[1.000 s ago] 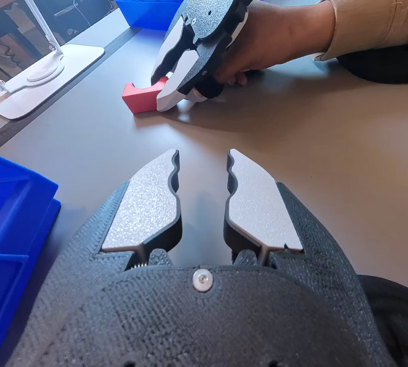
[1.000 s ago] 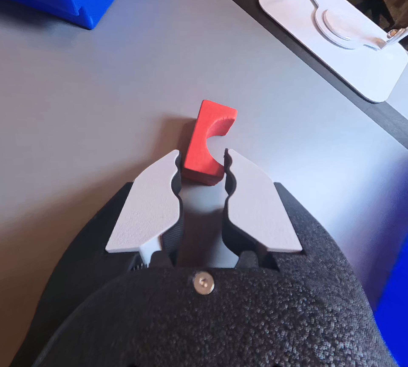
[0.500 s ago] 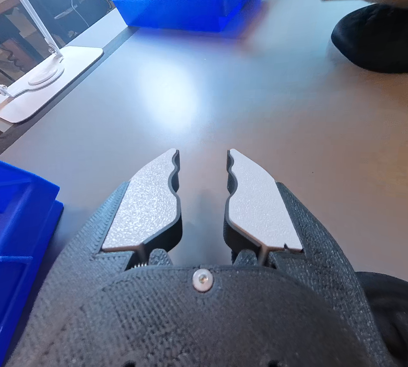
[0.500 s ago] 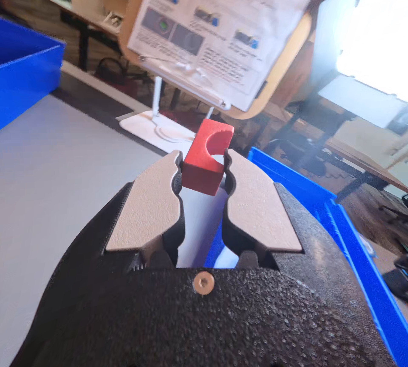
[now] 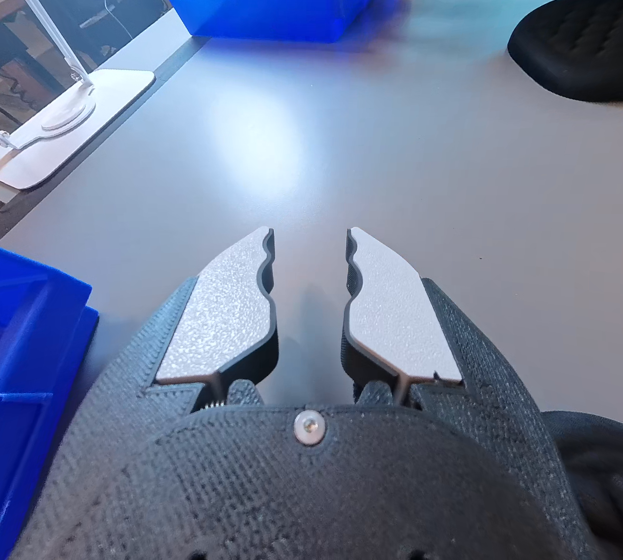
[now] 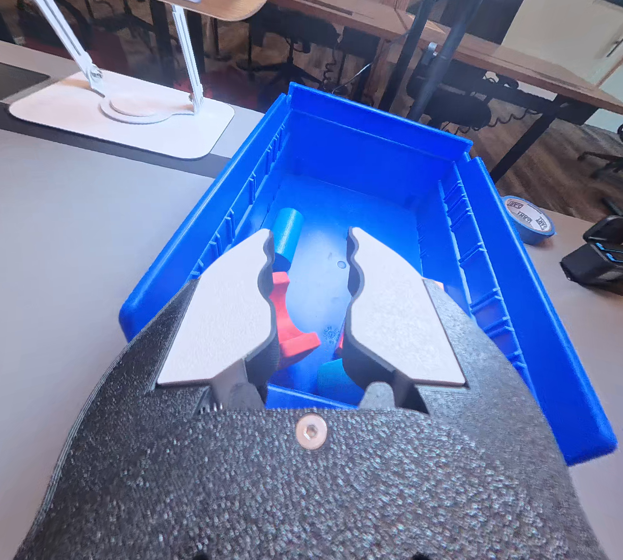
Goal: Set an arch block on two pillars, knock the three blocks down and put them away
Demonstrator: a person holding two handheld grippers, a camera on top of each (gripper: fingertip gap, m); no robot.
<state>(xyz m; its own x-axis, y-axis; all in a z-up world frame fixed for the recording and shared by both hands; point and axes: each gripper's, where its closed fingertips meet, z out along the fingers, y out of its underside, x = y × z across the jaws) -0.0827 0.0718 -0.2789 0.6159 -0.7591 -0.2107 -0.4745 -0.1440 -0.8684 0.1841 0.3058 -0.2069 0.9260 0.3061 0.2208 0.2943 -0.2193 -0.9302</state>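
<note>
Where the right gripper (image 6: 308, 260) hangs over the bin (image 6: 505, 274), its fingers are seen spread apart with nothing between them — the arch (image 6: 286, 317) lies below on the bin floor. The bin is blue plastic, ribbed along its inner walls, and stands on the grey table (image 6: 84, 240). Three blocks are made out inside: the red arch at about 7 o'clock of the floor, a blue cylinder (image 6: 286, 233) lying just beyond it toward 11 o'clock, and a second blue piece (image 6: 337, 378) at 6 o'clock, partly hidden by the gripper body. A sliver of red at the right finger's inner edge cannot be identified. The arch is matte red, with a curved cut-out along one long side and squared ends; it lies flat, partly covered by the left finger.

In the left wrist view the left gripper (image 5: 308, 264) is held low over bare table, fingers parted and empty. The same bin is seen at 12 o'clock, red and blue showing over its rim. A second blue bin (image 5: 33, 341) is cut off at 8 o'clock; its contents cannot be told.
</note>
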